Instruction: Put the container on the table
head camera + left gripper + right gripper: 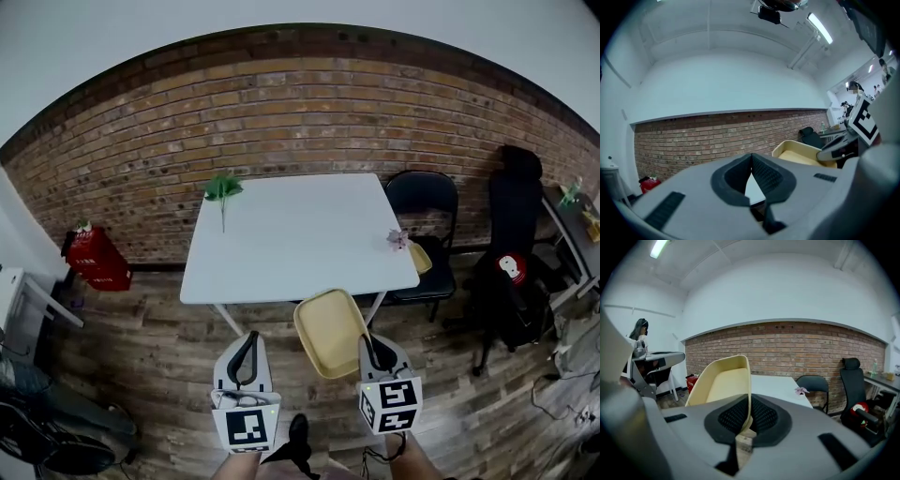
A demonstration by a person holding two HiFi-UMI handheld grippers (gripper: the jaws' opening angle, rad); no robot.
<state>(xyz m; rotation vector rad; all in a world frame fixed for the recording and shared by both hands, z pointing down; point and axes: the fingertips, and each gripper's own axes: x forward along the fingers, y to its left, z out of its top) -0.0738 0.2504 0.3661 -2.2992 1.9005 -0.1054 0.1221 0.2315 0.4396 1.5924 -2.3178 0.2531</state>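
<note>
A pale yellow rectangular container hangs in the air just in front of the white table, held by its right rim. My right gripper is shut on that rim, and the container rises up and left from the jaws in the right gripper view. My left gripper is shut with nothing between its pads, level with the right one and to the left of the container. The white table lies beyond the container.
A green plant sprig stands at the table's far left corner and a small pink flower at its right edge. A black folding chair with a yellow dish sits right of the table. A red box lies on the floor left.
</note>
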